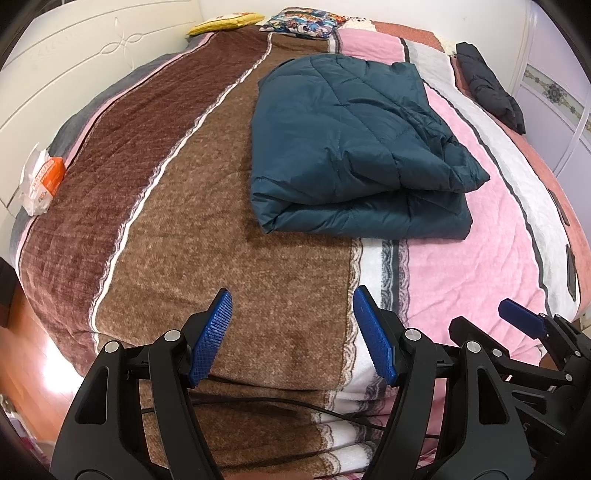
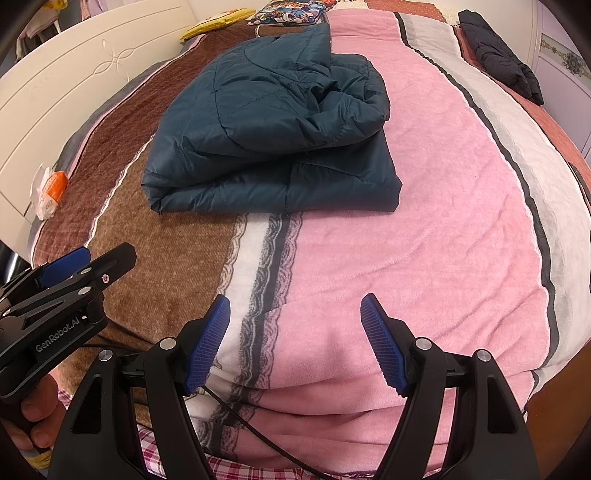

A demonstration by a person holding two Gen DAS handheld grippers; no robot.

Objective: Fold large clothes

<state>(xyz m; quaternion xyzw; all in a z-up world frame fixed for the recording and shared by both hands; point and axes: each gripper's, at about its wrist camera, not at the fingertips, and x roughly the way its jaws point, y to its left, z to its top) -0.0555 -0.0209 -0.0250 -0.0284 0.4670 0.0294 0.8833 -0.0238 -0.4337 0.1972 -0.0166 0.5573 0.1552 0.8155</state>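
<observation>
A dark teal quilted jacket [image 1: 354, 147] [image 2: 273, 136] lies folded into a thick rectangle on the striped bed cover, its rumpled upper layer toward the right. My left gripper [image 1: 291, 299] hangs open over the brown stripe, well short of the jacket's near edge, with nothing between its blue pads. My right gripper [image 2: 295, 304] is open too, above the pink stripe, also empty and apart from the jacket. The right gripper [image 1: 517, 317] shows at the lower right of the left wrist view. In the right wrist view the left gripper [image 2: 70, 269] sits at the lower left, held by a hand.
A black garment [image 1: 491, 88] [image 2: 502, 55] lies at the bed's far right. A white and orange packet [image 1: 42, 184] [image 2: 50, 192] rests by the white headboard [image 1: 55, 81]. A yellow item [image 1: 225, 22] and a printed pillow [image 1: 303, 22] lie at the far end. A black cable [image 1: 280, 404] crosses the blanket's near edge.
</observation>
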